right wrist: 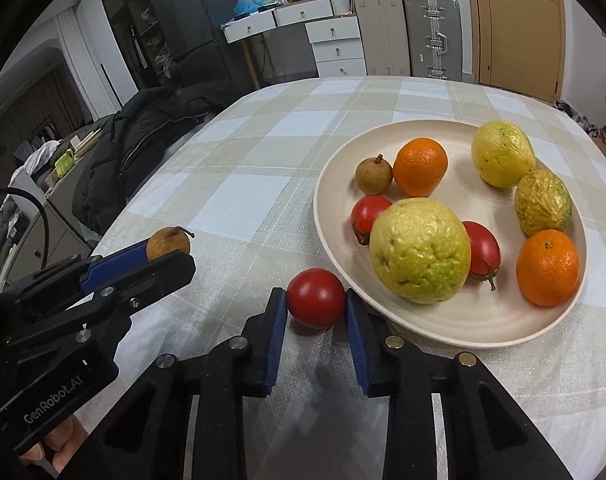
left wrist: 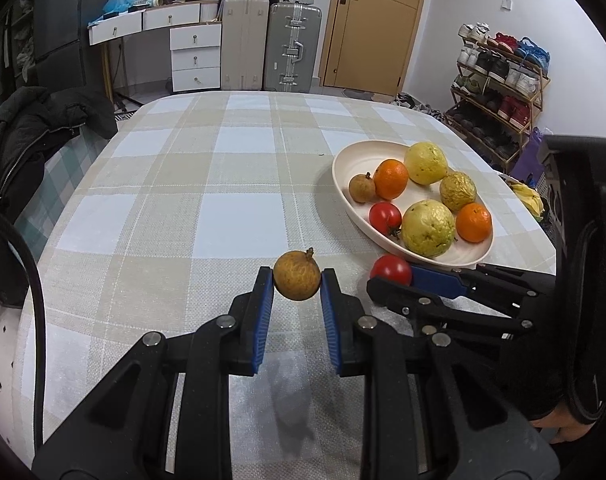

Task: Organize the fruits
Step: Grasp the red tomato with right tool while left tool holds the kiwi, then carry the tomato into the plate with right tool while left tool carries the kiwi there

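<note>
The biggest risk sits with the right hand-held gripper (right wrist: 315, 312), whose pads are pressed on either side of a red tomato (right wrist: 315, 298) lying on the checked tabletop (left wrist: 223, 208) just beside the near rim of the plate (right wrist: 331, 200): its right-hand finger is so close to that rim that a straight lift could catch the lip and tip or shove the plate, and a soft, round tomato may squirt out of the pads or bruise if squeezed harder. The left hand-held gripper (left wrist: 297, 280) is closed on a small brown fruit (left wrist: 297, 276) with a short stalk, held clear above the cloth (its shadow falls well below it), pinched only at the pad tips, so a jolt could roll it free. The plate is already crowded, with two oranges, two tomatoes, another brown fruit and three yellow-green fruits, and dropping either piece in from height could knock the large yellow-green fruit (right wrist: 421, 250) near the front edge, or send something rolling over the low rim. Both grippers tilt steeply downward toward the tabletop, side by side, the left one to the left of the plate and the right one at its near edge.
</note>
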Motion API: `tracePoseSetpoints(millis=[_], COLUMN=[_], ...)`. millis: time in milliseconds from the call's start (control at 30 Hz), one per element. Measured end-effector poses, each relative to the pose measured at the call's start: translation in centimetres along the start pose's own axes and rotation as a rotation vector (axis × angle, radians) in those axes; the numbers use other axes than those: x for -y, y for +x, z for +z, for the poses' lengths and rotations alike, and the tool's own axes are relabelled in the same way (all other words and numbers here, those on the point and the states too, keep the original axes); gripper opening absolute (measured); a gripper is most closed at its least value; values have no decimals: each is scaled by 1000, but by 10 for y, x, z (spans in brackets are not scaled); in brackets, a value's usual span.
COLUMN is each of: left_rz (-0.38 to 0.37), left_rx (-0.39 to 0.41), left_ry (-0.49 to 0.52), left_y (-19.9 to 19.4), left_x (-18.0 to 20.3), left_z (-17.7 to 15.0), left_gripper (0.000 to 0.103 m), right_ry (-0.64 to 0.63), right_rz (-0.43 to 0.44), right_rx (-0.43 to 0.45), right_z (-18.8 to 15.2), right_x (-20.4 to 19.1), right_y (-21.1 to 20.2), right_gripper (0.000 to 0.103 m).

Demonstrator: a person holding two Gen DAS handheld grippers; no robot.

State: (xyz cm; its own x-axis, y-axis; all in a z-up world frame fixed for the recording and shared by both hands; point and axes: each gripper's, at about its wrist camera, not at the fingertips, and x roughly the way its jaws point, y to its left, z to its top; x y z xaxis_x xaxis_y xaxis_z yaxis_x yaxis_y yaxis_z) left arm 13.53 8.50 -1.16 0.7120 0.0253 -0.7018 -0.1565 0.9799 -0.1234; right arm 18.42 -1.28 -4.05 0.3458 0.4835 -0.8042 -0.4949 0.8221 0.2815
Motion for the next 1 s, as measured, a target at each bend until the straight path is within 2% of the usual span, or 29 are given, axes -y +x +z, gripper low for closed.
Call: tracePoseSetpoints(millis=[233, 567, 800, 1000], left_rz=[-1, -16, -28, -43], left_rx=[1, 15, 29, 38], left_ry=[7, 34, 59, 72], left_y=[0, -5, -7, -7], left_x=[5, 20, 33, 42], left_z=[0, -2, -2, 1], left_gripper=[21, 21, 21, 21], right_ry=[-12, -48, -1, 31], right_rz=[54, 45, 33, 16], right_rx=[29, 109, 181, 206], right_z=[-11, -25, -17, -8], right_x=[6, 22, 53, 75], right_y=[-23, -64, -88, -100], right_gripper=[30, 30, 30, 30])
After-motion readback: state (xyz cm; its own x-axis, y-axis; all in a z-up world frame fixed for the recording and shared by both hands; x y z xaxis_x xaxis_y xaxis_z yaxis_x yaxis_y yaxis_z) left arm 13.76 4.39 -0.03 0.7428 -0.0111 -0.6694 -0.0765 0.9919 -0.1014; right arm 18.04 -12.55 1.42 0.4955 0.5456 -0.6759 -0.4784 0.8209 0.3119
